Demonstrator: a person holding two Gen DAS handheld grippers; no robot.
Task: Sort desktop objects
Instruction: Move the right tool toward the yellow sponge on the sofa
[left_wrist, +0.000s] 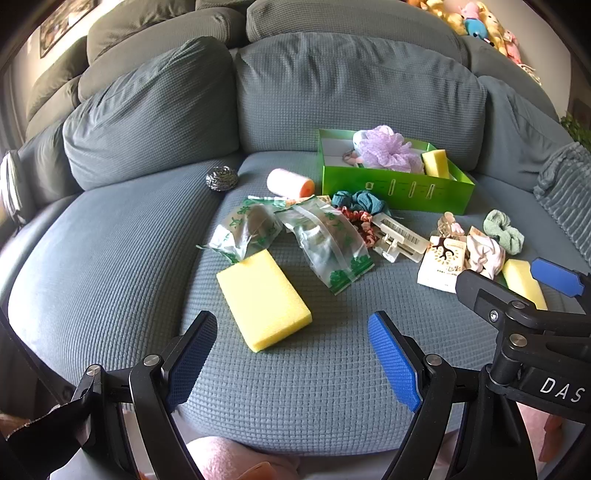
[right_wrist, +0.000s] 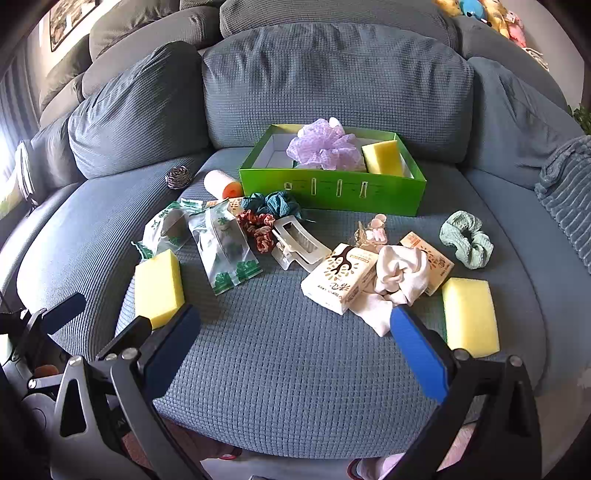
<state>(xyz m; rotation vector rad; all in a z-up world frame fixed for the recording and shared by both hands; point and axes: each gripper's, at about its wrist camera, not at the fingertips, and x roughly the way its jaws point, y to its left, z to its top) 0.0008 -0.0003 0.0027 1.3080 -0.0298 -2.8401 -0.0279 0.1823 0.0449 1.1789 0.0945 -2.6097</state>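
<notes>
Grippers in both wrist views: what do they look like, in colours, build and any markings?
Both are alike: the left gripper and the right gripper have black linkage arms joined by silver rivets, each ending in flat blue fingers with a fine grid-textured pad. White letters "DAS" mark the right gripper's black body. No cables or sleeves show.

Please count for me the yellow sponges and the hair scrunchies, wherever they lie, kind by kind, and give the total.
Yellow sponges: 3 – one in the green box at, one left, one right.
Scrunchies: 4 – teal, red patterned, cream, mint.
Total: 7
</notes>
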